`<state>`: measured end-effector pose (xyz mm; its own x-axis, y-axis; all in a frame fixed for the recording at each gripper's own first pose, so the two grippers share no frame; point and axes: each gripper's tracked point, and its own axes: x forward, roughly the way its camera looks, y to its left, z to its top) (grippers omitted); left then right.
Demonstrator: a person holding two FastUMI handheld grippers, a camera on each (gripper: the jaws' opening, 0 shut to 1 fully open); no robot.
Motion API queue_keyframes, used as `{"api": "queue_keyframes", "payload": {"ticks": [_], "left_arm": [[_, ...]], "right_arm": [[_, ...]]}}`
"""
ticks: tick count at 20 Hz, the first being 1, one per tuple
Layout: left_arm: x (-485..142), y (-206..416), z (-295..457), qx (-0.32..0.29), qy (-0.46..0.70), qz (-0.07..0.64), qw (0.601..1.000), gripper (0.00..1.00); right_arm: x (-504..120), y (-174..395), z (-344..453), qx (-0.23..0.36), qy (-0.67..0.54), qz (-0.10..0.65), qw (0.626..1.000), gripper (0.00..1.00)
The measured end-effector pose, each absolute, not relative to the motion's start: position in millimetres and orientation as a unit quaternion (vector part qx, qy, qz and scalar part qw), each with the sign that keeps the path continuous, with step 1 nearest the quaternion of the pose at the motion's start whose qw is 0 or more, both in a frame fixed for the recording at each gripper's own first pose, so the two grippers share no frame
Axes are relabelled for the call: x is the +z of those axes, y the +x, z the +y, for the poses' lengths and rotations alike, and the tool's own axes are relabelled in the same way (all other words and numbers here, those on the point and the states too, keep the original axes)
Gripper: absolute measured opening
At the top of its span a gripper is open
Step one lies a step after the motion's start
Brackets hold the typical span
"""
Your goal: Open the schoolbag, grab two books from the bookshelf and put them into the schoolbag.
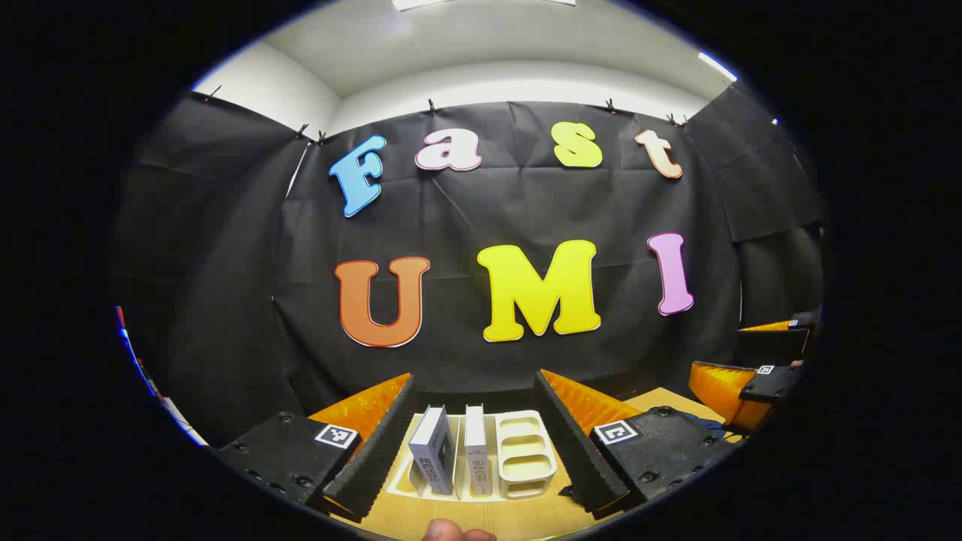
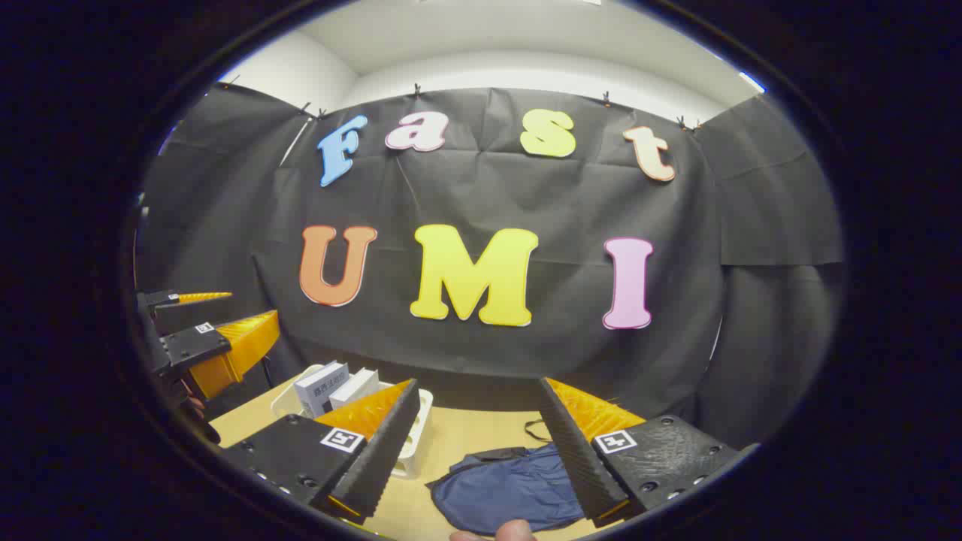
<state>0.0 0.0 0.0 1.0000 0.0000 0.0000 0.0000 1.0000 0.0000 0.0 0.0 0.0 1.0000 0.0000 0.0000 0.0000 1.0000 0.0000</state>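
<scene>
books (image 1: 451, 451) upright in bookshelf (image 1: 526, 454), schoolbag (image 2: 507, 488) flat on table (image 2: 466, 436)

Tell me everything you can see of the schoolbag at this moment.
The schoolbag is dark blue, of soft cloth-like material, lying flat and slack on the light wooden table. A dark strap or loop shows at its far edge. Whether its zip is open cannot be told. It lies between the right gripper's spread fingers in the right gripper view, right of the white bookshelf. Nothing grips it.
</scene>
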Motion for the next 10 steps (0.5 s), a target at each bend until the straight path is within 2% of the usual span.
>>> {"api": "queue_keyframes", "payload": {"ticks": [1, 2, 4, 5, 10], "left_arm": [[-5, 1, 1, -0.002, -0.004, 0.007, 1.000, 0.93], [-10, 2, 2, -0.002, -0.008, 0.014, 1.000, 0.98], [-11, 1, 4, -0.001, -0.009, 0.016, 1.000, 0.98], [-11, 2, 4, -0.001, -0.008, 0.016, 1.000, 0.98], [-10, 7, 4, -0.001, -0.004, 0.014, 1.000, 0.98]], "right_arm": [[-5, 1, -2, -0.006, 0.002, 0.008, 1.000, 0.95], [-9, 2, -2, -0.008, 0.005, 0.014, 1.000, 0.97], [-9, 4, -1, -0.005, 0.007, 0.015, 1.000, 0.92], [-11, 6, -2, -0.004, 0.005, 0.017, 1.000, 0.95], [-13, 10, 0, 0.002, 0.009, 0.027, 1.000, 0.95]]}}
